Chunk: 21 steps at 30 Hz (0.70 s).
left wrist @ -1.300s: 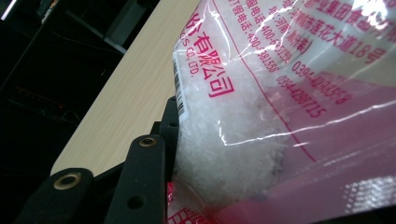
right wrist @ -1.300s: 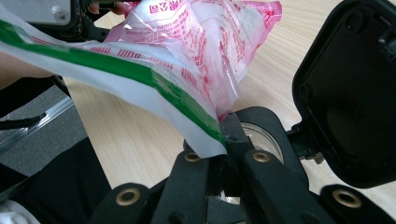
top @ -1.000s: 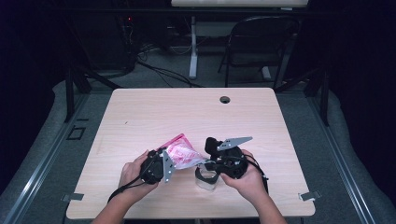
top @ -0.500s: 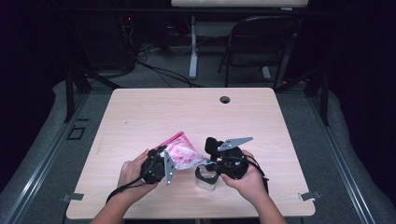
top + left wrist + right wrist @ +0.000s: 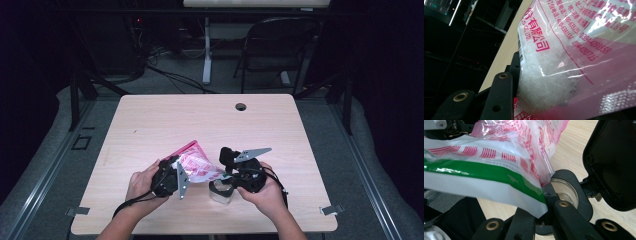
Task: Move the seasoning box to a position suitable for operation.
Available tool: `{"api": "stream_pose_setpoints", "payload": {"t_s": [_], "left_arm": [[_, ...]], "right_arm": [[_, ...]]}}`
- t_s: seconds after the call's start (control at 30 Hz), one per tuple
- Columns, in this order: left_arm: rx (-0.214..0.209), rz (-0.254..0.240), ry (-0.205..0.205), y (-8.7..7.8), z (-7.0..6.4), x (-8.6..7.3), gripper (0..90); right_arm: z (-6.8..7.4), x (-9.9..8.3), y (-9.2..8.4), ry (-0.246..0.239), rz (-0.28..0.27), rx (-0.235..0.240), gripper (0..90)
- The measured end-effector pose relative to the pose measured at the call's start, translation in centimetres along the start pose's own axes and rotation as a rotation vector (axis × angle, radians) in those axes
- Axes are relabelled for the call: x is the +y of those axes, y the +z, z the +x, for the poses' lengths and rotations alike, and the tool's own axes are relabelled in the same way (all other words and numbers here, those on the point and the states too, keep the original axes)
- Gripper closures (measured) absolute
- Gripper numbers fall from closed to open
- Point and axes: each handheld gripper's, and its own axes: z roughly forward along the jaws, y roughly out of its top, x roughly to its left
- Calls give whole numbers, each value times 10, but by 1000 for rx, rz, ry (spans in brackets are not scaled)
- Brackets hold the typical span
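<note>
Left gripper, at 7 o'clock on the table, is clamping the salt bag with jaws half-closed. Right gripper is pinching the bag's corner fully shut over the open jar. Risk: film slipping, crystals spilling past the rim.

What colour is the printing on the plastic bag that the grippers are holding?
Red-pink print on the clear plastic bag, with a green stripe along one edge; the lettering shows best in the left gripper view.
</note>
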Motion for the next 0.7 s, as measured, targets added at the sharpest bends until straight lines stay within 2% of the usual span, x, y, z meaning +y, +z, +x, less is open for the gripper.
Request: {"api": "stream_pose_setpoints", "payload": {"t_s": [0.17, 0.2, 0.43, 0.7], "left_arm": [[8, 2, 21, -1, 0, 1, 663], [10, -6, 12, -1, -1, 1, 663], [17, -4, 34, -3, 0, 4, 664], [23, -5, 40, -3, 0, 5, 664]], "right_arm": [[-2, -2, 1, 8, 1, -1, 900], [-2, -2, 1, 8, 4, 1, 900], [-3, -3, 1, 15, 7, -5, 900], [-4, -3, 1, 14, 11, -5, 900]]}}
